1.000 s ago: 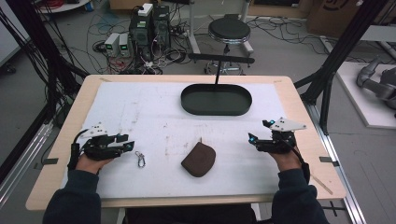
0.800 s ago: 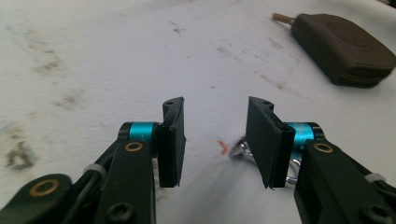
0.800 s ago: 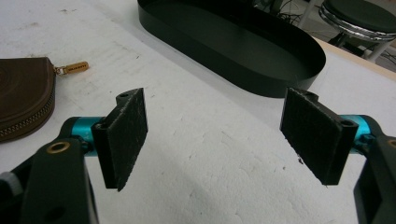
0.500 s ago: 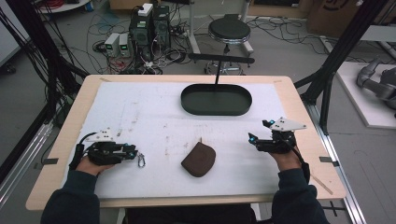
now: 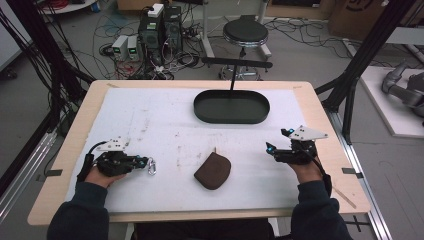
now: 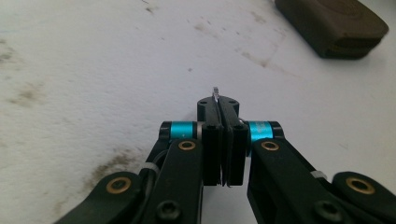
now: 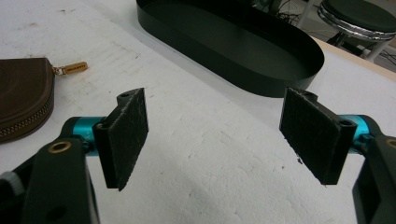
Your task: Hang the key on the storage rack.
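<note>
My left gripper (image 5: 145, 162) lies low on the white mat at the left, shut on a small silver metal clip (image 5: 152, 165). In the left gripper view a thin edge of the clip (image 6: 215, 93) pokes out between the closed pads of the left gripper (image 6: 218, 105). A brown zipped pouch (image 5: 212, 170) lies flat mid-table, to the right of the clip. My right gripper (image 5: 270, 148) rests at the right side, open with nothing between its pads (image 7: 128, 135). In the right gripper view the pouch (image 7: 21, 102) and its gold zip tag sit left of the right gripper (image 7: 219, 135).
A black oval tray (image 5: 231, 106) stands at the back centre of the mat, its inside bare (image 7: 233, 37). The pouch (image 6: 334, 25) lies ahead and to the right of the left jaws. A stool (image 5: 245, 32) and cabling lie beyond the table.
My left gripper slid right across the mat to the metal clip and closed on it. The right gripper and the pouch stayed still.
</note>
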`<state>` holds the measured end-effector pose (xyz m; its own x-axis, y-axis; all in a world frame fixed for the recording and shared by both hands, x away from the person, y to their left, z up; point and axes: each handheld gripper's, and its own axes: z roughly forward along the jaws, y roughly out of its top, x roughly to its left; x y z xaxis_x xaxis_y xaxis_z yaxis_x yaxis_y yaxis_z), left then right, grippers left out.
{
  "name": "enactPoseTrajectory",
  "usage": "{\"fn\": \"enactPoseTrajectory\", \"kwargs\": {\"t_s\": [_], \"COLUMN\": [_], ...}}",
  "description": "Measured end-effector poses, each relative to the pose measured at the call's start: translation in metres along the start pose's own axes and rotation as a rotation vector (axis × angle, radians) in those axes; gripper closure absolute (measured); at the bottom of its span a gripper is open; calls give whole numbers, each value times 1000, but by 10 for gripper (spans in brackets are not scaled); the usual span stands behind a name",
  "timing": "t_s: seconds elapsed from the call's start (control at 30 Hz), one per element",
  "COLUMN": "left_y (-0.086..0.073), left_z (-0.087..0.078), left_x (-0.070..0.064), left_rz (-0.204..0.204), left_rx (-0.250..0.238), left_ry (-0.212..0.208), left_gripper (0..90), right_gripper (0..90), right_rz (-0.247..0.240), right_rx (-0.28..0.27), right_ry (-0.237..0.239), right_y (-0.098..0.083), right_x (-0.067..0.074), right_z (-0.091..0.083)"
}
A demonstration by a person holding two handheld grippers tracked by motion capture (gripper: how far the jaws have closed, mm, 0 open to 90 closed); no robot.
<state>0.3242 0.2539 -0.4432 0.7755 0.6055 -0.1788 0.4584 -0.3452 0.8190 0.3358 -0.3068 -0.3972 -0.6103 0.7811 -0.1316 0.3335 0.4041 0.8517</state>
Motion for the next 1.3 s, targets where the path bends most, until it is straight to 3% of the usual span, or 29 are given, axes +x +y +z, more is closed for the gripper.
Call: {"fn": "enactPoseTrajectory", "kwargs": {"t_s": [0.07, 0.2, 0.27, 0.5, 0.77, 0.9, 1.0, 1.13, 1.3], "left_y": [1, 0, -1, -4, -4, -3, -3, -2, 4], "left_z": [3, 7, 6, 4, 4, 5, 8, 7, 0], "left_x": [-1, -2, -1, 2, 2, 1, -1, -1, -1], "left_rz": [10, 22, 17, 4, 6, 5, 22, 16, 0], "left_rx": [11, 60, 72, 98, 85, 73, 92, 89, -5], "left_ry": [20, 20, 17, 16, 11, 5, 7, 16, 0], "left_gripper": [876, 870, 839, 865, 870, 798, 869, 878, 880], "right_gripper": [240, 241, 243, 244, 244, 244, 246, 247, 247], "right_rz": [-2, -4, -4, -9, -5, -7, -2, -7, -6], "right_rx": [1, 3, 3, 4, 6, 8, 9, 9, 7], "right_ry": [-2, 0, 2, 0, 2, 3, 1, 0, -1], "right_y": [0, 0, 0, 0, 0, 0, 0, 0, 0], "right_x": [0, 1, 1, 1, 1, 1, 2, 1, 1], "right_z": [0, 0, 0, 0, 0, 0, 0, 0, 0]}}
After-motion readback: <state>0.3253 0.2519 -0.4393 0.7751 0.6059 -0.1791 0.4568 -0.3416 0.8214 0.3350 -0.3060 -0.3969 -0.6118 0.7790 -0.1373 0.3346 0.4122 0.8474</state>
